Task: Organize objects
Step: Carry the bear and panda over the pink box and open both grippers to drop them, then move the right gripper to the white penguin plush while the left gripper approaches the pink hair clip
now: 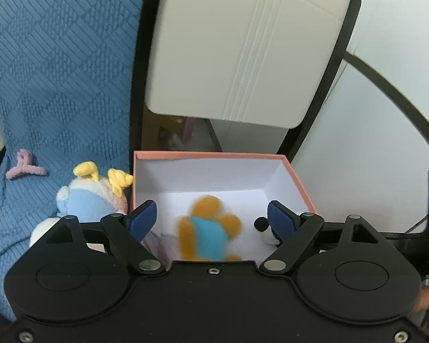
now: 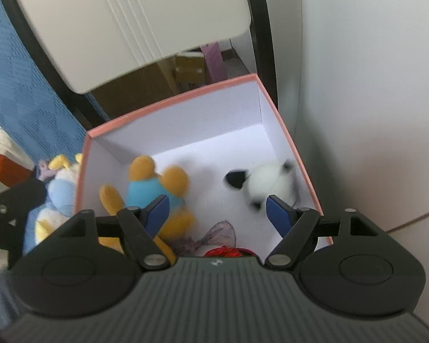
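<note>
- Blue quilted fabric (image 1: 57,71) fills the left background, with a pale ribbed panel (image 1: 243,45) hanging above a pink-rimmed, white-lined box (image 1: 214,156).
- On the fabric lies a small pink fuzzy piece (image 1: 24,168); nearer the box sits a light-blue plush with yellow bows (image 1: 85,197), touching the box's left wall from outside.
- Inside the box, an orange plush in a turquoise top (image 2: 154,191) lies left, a white-and-black plush (image 2: 260,184) right; both are motion-blurred.
- Sheer purplish fabric (image 2: 214,233) and something red (image 2: 228,251) sit at the near edge, partly cut off.
- Both pairs of fingers stand wide, gripping nothing: left gripper (image 1: 211,218), right gripper (image 2: 217,213).
</note>
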The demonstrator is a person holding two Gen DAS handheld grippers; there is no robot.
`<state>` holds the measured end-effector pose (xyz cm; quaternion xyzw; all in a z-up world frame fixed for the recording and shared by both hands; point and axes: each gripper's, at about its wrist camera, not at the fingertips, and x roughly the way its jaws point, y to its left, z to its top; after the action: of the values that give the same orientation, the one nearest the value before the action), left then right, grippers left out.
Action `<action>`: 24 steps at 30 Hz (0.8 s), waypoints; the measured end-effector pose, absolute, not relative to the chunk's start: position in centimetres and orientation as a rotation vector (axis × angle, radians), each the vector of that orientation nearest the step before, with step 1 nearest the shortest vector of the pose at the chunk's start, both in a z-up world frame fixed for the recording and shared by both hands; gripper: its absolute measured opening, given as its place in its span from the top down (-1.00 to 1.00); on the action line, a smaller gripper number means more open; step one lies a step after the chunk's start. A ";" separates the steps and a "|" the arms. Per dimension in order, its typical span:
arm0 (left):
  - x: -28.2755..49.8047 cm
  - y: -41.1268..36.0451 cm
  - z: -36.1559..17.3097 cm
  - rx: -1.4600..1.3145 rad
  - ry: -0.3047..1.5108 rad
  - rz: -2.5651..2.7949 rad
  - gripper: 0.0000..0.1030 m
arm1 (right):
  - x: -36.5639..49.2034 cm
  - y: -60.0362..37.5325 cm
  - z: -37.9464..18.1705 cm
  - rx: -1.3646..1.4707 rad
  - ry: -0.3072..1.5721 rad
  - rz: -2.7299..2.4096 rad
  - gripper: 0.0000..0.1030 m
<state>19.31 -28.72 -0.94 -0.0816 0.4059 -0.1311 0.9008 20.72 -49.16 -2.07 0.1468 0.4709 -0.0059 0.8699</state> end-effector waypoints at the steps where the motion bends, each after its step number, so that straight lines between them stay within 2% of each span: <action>1: 19.1 -28.4 -0.5 -0.168 0.831 -0.270 -0.62 | 20.1 -48.9 -1.3 0.310 0.971 -0.007 -0.48; 14: 13.1 -21.5 6.3 -0.162 0.704 -0.256 -0.62 | 13.4 -44.2 6.3 0.328 0.853 0.052 -0.48; 24: 8.2 -14.4 9.2 -0.191 0.657 -0.235 -0.59 | 8.3 -38.0 9.3 0.283 0.822 0.111 -0.48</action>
<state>8.24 -14.42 9.15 -0.0934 0.3212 -0.1150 0.9353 8.32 -37.96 9.32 0.1368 0.3980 0.0536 0.9056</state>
